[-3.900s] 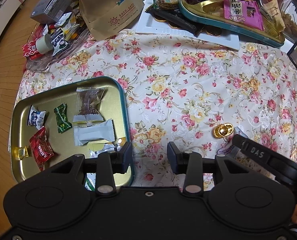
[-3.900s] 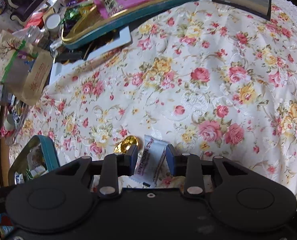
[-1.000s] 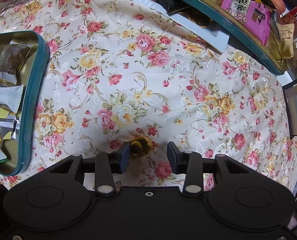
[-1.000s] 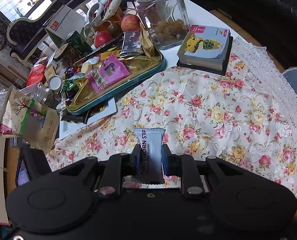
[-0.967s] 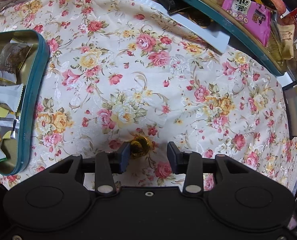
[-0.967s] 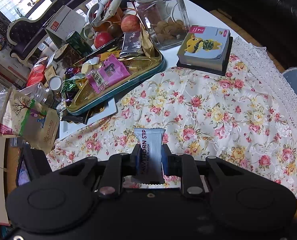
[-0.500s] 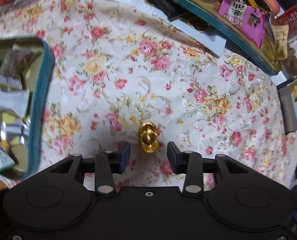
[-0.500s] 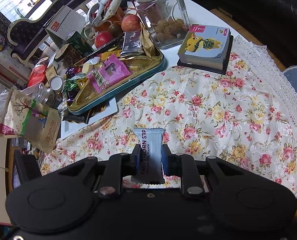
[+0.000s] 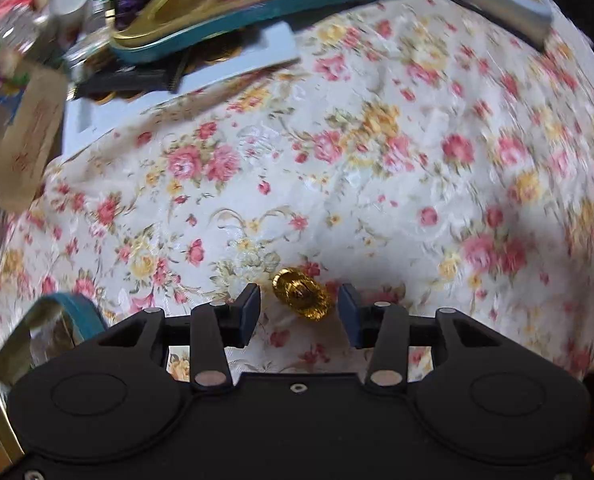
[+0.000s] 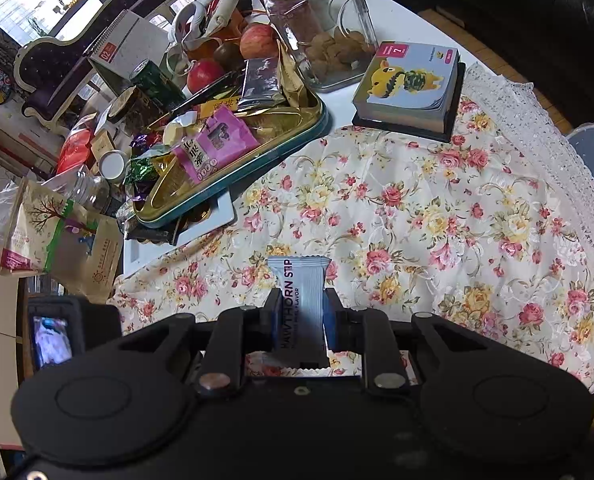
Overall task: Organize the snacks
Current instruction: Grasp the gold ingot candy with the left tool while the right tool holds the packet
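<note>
The left gripper (image 9: 299, 312) has just been opened wider around the untouched gold candy (image 9: 301, 294); the snack packet (image 10: 301, 304) is kept clamped in the right gripper (image 10: 300, 320).

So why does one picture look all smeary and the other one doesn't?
Left wrist view: smeared by motion, flowers on the tablecloth streak, gold candy stays fairly clear. Right wrist view: sharp, you can read the hawthorn strip packet; bright window glare top left.
</note>
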The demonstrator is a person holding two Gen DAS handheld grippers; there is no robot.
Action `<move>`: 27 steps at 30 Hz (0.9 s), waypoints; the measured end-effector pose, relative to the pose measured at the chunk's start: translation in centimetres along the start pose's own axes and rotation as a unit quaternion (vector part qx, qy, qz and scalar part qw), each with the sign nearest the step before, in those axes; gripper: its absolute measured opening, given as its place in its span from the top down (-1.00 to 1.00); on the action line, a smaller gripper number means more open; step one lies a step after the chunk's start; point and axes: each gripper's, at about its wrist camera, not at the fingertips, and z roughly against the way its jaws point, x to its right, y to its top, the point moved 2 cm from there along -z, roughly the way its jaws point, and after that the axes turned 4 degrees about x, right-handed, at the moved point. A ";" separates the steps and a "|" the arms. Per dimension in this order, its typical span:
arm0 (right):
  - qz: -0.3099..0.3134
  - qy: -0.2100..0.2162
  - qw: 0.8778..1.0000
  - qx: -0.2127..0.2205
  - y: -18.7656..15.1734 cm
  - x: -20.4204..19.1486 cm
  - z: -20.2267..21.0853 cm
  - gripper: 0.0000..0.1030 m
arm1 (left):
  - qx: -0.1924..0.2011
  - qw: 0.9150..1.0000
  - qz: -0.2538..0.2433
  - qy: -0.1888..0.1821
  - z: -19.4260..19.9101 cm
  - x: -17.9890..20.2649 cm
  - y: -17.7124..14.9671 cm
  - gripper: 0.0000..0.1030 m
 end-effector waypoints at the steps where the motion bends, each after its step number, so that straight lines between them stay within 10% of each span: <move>1: -0.001 0.002 1.000 0.000 0.1 0.0 0.1 0.56 | 0.000 1.000 -0.020 -0.002 0.0 0.2 0.0 -0.02; 9: 0.008 0.002 1.000 0.002 -0.2 -0.4 0.1 0.56 | 0.032 0.992 -0.122 -0.007 0.1 1.8 -0.6 -0.02; 27: 0.008 -0.001 1.000 -0.010 -0.3 -0.4 -0.7 0.56 | 0.021 0.992 -0.121 0.001 -2.3 1.8 -0.6 -0.02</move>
